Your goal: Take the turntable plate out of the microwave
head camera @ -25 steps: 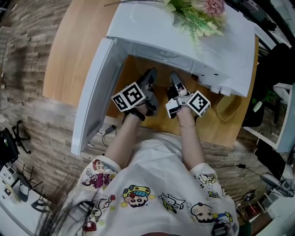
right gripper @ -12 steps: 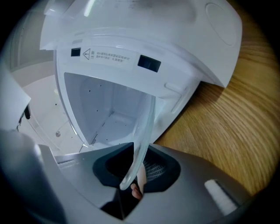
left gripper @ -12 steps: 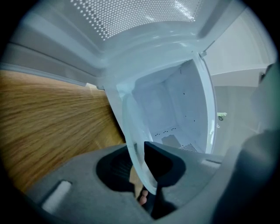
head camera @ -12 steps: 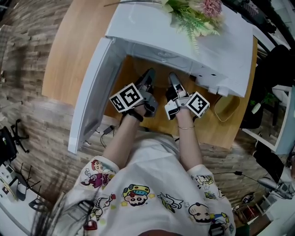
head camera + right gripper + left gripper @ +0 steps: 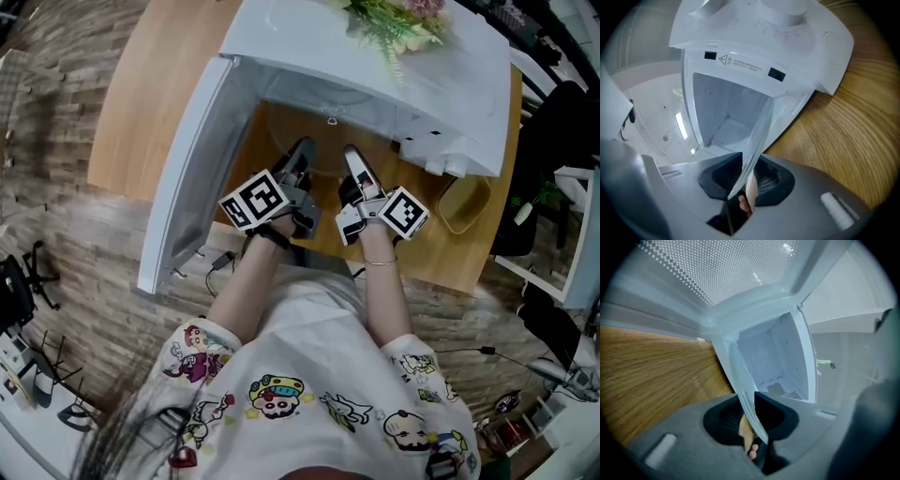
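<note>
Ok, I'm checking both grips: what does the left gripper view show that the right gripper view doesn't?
Only the left gripper view: the open door's dotted mesh window. Only the right gripper view: the warning label and two dark slots on the front of the microwave. Both: the glass plate's rim between that tool's jaws, its white inside and the wooden table. The left tool has just been closing on the rim; the right tool has just eased slightly wider.

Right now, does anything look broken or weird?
Nothing looks broken or spilled. One unusual sight: the clear turntable plate is pinched by the left gripper, whose jaws just closed, and the right gripper, whose jaws just widened slightly, at the open microwave.
</note>
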The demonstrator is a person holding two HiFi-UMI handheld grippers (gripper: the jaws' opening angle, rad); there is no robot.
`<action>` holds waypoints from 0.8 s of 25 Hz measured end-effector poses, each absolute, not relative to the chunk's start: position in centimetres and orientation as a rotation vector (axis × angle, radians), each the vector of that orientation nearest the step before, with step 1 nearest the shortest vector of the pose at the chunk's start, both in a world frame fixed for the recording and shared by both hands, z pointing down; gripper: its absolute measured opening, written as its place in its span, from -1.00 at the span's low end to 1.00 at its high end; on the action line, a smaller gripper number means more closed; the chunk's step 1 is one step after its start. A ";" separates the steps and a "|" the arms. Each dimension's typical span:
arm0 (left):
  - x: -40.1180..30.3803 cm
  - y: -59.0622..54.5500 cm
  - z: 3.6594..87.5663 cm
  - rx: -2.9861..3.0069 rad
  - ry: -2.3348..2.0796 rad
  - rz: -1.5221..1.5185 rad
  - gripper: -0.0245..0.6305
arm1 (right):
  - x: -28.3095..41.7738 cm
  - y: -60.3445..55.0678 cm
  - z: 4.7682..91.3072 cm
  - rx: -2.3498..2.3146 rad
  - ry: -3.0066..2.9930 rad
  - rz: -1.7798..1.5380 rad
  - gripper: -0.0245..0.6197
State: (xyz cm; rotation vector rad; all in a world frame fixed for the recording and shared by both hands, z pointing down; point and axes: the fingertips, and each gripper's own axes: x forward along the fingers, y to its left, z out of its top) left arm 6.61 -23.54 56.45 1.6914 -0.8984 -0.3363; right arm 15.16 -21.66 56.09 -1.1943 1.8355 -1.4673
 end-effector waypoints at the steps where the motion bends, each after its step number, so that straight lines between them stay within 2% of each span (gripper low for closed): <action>1: 6.5 -23.2 56.4 1.688 -0.896 -0.338 -0.73 | 15.1 -21.3 56.1 -1.192 1.833 -1.469 -0.65; 20: 3.6 -9.6 53.3 1.719 -0.818 -0.341 -0.73 | 12.1 -7.3 53.0 -1.205 1.805 -1.421 -0.65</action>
